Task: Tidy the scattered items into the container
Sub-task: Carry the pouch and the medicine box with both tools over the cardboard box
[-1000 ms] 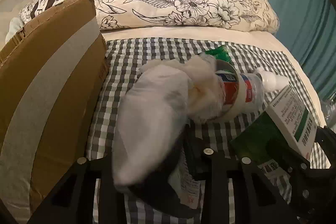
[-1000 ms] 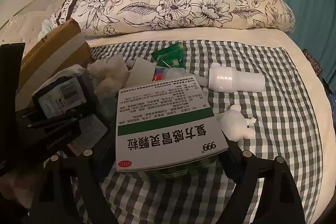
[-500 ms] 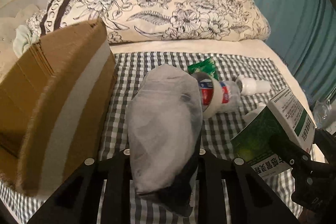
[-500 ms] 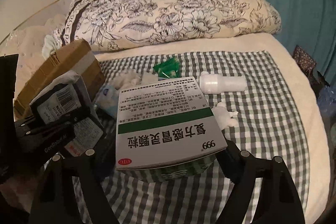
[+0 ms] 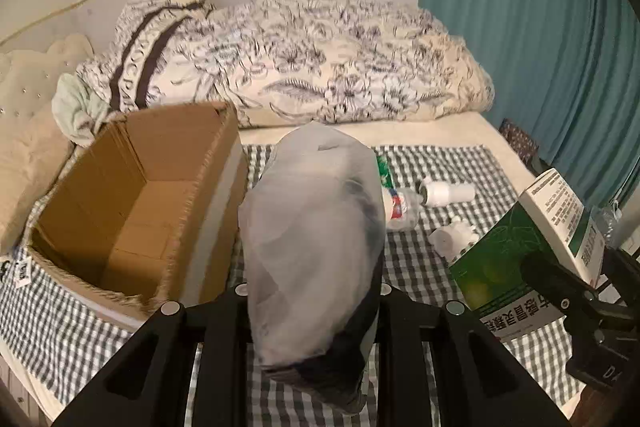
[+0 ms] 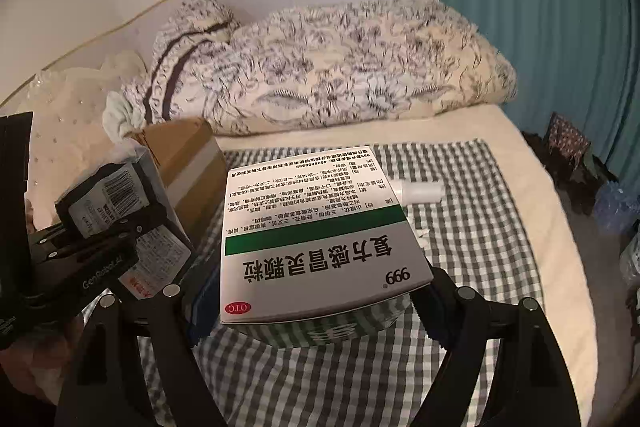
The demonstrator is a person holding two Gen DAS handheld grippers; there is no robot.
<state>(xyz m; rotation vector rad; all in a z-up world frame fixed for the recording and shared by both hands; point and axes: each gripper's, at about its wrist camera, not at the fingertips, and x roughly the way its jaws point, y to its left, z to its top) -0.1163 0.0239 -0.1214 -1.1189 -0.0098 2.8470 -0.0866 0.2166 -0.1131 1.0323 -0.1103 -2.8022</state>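
Observation:
My left gripper (image 5: 312, 303) is shut on a grey plastic pouch (image 5: 316, 251) and holds it above the checked cloth, just right of the open cardboard box (image 5: 132, 203). My right gripper (image 6: 316, 307) is shut on a white and green medicine box (image 6: 316, 243), held in the air; this box also shows at the right in the left wrist view (image 5: 528, 247). The left gripper with its pouch (image 6: 120, 211) shows at the left of the right wrist view, in front of the cardboard box (image 6: 188, 155).
On the checked cloth (image 5: 440, 267) lie a clear plastic bottle (image 5: 400, 207), a white bottle (image 5: 448, 191), a green packet (image 5: 383, 167) and a crumpled white tissue (image 5: 452, 239). A floral duvet (image 5: 320, 67) lies behind. A teal curtain (image 5: 540, 27) hangs at the right.
Both grippers have risen and pulled back with their loads. The pouch now sits beside the box's open top, and the inside of the box has come into view.

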